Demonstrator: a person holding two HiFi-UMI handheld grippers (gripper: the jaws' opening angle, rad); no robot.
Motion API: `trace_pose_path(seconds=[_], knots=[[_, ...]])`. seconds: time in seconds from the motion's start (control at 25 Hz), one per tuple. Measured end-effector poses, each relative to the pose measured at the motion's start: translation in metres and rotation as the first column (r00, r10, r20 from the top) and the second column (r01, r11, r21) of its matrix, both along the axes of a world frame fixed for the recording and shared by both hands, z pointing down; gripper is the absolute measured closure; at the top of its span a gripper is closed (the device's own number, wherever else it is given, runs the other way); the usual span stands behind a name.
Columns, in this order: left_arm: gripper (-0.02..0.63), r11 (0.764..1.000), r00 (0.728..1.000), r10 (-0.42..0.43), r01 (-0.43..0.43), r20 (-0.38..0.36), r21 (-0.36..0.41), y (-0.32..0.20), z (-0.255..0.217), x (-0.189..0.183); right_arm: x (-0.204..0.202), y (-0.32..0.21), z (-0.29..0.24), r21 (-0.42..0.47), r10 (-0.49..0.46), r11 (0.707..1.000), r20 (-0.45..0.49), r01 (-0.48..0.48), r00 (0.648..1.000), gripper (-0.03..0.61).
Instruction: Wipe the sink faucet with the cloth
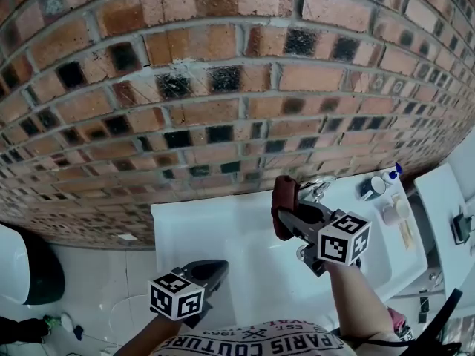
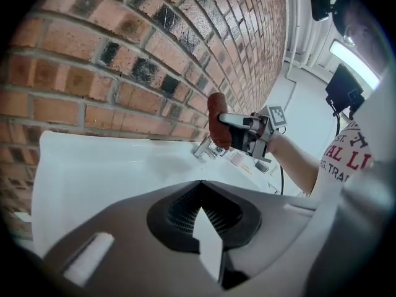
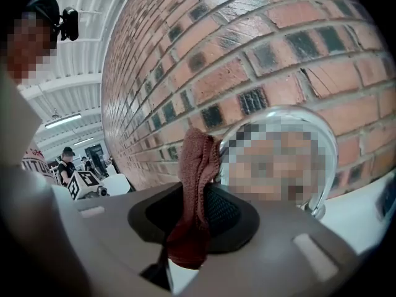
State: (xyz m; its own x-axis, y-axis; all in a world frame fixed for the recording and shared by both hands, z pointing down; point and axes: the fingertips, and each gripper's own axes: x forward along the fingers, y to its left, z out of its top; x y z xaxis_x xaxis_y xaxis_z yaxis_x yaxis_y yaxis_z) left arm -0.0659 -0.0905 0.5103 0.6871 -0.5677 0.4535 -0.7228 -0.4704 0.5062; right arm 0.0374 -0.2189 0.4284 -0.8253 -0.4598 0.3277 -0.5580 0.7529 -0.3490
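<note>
A dark red cloth point(image 1: 283, 196) is pinched upright in my right gripper point(image 1: 288, 218), which is shut on it. The cloth point(image 3: 197, 178) stands just left of the chrome faucet point(image 3: 326, 187), close to its curved spout; I cannot tell whether they touch. In the head view the faucet point(image 1: 319, 190) sits at the back rim of the white sink point(image 1: 193, 228), right beside the cloth. My left gripper point(image 1: 211, 271) hangs over the sink's front left, shut, with nothing in it point(image 2: 203, 220). From there the cloth point(image 2: 217, 119) and faucet point(image 2: 206, 146) show farther along the wall.
A brick wall point(image 1: 223, 87) rises directly behind the sink. A spray bottle point(image 1: 392, 173), a cup point(image 1: 372, 188) and small jars point(image 1: 392, 212) crowd the sink's right ledge. A white counter point(image 1: 445, 199) stands further right, and a black and white bin point(image 1: 26, 269) on the floor at left.
</note>
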Motion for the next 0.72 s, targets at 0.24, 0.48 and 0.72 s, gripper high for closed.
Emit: trace_pose_path(seconds=[0.24,0.48,0.72], knots=[[0.609,1.0,1.0,-0.007,0.007,0.0,0.003,-0.001,0.0,-0.001,0.001,-0.004,-0.004,0.011,0.007,1.0,0.008,-0.007,1.0,0.486],[0.609,1.0,1.0,-0.003,0.002,0.007,0.011,0.0,-0.004,0.0,0.013,-0.006,-0.025,0.052,0.028,0.998,0.028,-0.029,0.999,0.486],[0.609,1.0,1.0,0.0,-0.001,0.01,0.018,0.002,-0.009,0.002,0.04,-0.016,-0.051,0.098,0.079,0.992,0.054,-0.084,0.995,0.486]])
